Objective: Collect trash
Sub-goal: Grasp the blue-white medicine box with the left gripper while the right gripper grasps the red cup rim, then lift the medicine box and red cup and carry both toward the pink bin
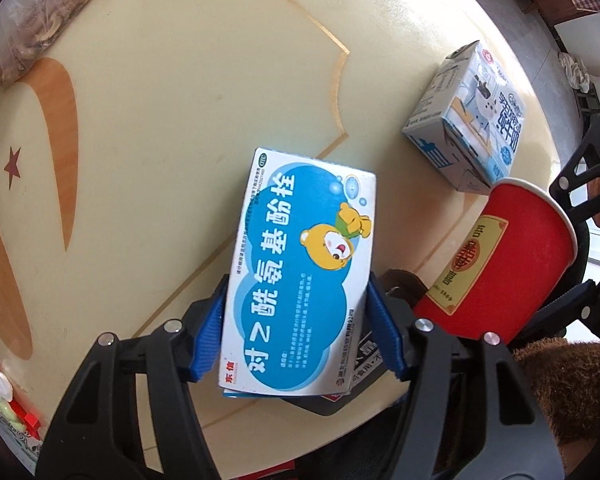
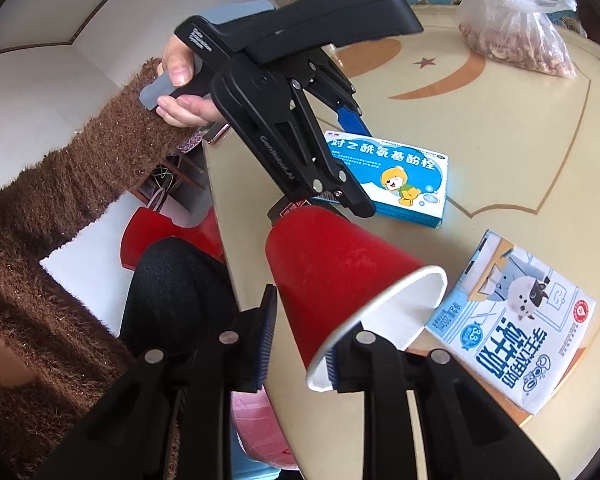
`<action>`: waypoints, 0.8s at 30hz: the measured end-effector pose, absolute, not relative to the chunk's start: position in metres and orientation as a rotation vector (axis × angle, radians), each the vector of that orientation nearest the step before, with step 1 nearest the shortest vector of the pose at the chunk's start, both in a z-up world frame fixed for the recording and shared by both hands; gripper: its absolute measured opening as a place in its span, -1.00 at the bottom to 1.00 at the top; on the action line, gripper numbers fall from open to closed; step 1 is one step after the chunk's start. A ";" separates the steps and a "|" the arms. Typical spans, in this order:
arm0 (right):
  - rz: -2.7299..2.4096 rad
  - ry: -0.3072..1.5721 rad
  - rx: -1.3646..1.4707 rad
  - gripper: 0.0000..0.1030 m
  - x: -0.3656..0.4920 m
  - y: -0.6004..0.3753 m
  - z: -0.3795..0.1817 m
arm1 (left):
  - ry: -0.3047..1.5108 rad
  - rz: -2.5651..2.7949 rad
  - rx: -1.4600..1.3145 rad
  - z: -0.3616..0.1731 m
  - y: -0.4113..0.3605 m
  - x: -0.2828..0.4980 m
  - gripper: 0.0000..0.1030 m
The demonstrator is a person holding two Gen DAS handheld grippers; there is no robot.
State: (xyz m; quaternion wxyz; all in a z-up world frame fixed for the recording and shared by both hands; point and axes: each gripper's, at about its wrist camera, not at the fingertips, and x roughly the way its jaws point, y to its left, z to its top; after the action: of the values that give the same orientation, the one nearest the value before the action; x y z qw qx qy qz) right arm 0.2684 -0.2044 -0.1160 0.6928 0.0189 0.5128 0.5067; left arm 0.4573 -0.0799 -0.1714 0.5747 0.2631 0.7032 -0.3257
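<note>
Clamping down at the bottom of the left wrist view, the left gripper [image 1: 296, 316] has its blue pads against both long sides of the blue medicine box [image 1: 300, 280], pinching it where it lies flat on the cream table [image 1: 160, 120]. Something dark with print sits under the box's lower end, too hidden to name. In the right wrist view, the right gripper [image 2: 300, 340] sits low in the frame with the red paper cup [image 2: 340, 272] between its pads; the right pad is on the white rim, but the left pad seems just off the red wall, so a firm grip is hard to call. The cup tilts, mouth toward the camera, its base hidden behind the other tool. Right of it lies the milk carton [image 2: 516, 320], flat on its side, apart from the cup. Up at centre left, a hand [image 2: 180, 92] in a fuzzy brown sleeve [image 2: 80, 184] grips the left tool's handle, nose pointing steeply down. Far upper right, a knotted plastic bag [image 2: 512, 28] of brownish bits, contents unclear.
</note>
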 end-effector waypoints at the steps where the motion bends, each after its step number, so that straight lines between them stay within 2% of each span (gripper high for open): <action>1: 1.128 1.141 0.039 -0.61 0.270 -0.206 -0.115 | 1.639 -0.750 0.618 -0.170 -0.079 0.459 0.22; 4: 1.114 1.141 0.037 -0.74 0.272 -0.204 -0.114 | 1.634 -0.723 0.591 -0.166 -0.075 0.454 0.22; 9: 1.087 1.151 -0.024 -0.83 0.270 -0.190 -0.118 | 1.635 -0.694 0.580 -0.166 -0.064 0.460 0.22; 24: 0.784 1.030 -0.005 -0.90 0.261 -0.186 -0.099 | 1.573 -0.608 0.531 -0.151 -0.068 0.410 0.22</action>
State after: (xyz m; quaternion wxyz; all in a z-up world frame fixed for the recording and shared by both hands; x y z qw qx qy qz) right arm 0.2614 -0.1858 -0.0989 0.7978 -0.0021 0.4800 0.3650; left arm 0.4100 -0.0684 -0.1515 0.6340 0.2322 0.6880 -0.2661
